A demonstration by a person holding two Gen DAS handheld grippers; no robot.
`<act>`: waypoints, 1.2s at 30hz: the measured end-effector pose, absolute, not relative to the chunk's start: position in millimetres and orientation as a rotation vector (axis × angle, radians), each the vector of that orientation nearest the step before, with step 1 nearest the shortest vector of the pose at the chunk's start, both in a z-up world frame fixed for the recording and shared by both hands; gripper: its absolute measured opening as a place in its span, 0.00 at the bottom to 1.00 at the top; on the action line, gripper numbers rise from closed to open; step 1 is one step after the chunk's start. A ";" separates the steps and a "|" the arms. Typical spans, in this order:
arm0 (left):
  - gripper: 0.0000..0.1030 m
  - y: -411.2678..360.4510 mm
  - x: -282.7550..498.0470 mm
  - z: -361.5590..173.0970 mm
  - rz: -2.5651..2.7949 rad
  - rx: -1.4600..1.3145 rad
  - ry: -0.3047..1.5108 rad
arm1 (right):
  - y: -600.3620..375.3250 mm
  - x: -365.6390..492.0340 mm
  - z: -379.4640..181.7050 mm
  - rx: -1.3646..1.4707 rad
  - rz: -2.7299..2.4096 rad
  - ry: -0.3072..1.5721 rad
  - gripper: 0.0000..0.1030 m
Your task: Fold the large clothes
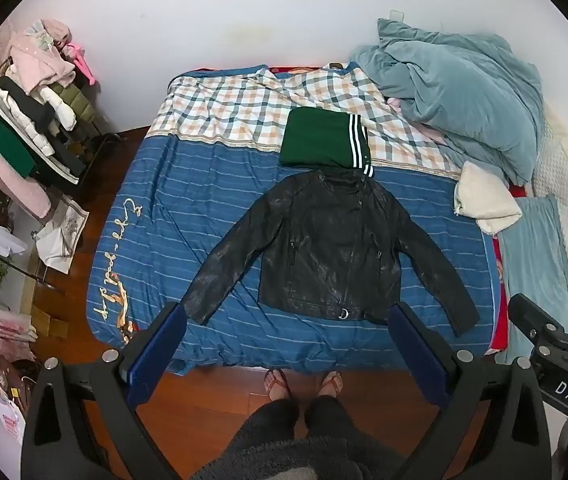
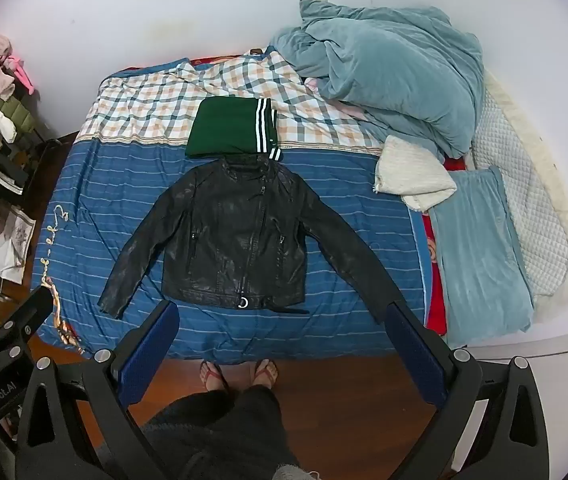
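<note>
Left wrist view first: I am standing at the foot of a bed [image 1: 204, 208] covered with a blue striped sheet [image 1: 212, 184], which gives way to a checked cover [image 1: 220, 108] toward the white wall [image 1: 244, 8]. A black leather jacket [image 1: 323, 248] lies flat and face up in the middle of the blue sheet, zip closed, collar toward the wall, both sleeves spread out and down toward the near edge. Its collar just touches a folded green garment with white stripes [image 1: 319, 140] that sits where blue meets check. My left gripper [image 1: 284, 344] hangs above the near edge with its fingers [image 1: 160, 348] wide apart and nothing between them; my right gripper [image 2: 280, 340] is the same, fingers [image 2: 415, 352] spread and empty.

On the bed's right side a teal duvet [image 2: 395, 68] is heaped against the wall, with a cream fleece bundle [image 2: 411, 180] and a teal pillow [image 2: 479, 252] beside it, well apart from the jacket's right sleeve. To the left, a clothes rack [image 1: 32, 120] loaded with garments stands on the wooden floor [image 1: 212, 412].

Blue sheet lies bare on both sides of the jacket and in a narrow strip between its hem and the bed's near edge. My feet in sandals [image 1: 303, 384] stand on the floor just beside that edge.
</note>
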State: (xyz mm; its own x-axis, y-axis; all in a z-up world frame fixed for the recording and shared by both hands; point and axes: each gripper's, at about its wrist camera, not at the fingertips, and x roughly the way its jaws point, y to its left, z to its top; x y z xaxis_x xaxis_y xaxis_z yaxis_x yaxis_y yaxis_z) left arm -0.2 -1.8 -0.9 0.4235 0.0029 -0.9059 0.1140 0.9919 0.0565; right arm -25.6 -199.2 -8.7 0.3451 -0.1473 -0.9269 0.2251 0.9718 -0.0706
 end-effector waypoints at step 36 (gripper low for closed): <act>1.00 -6.0 9.7 5.4 -0.091 0.097 1.142 | -206.0 -20.9 -3.5 0.065 -0.251 1.188 1.00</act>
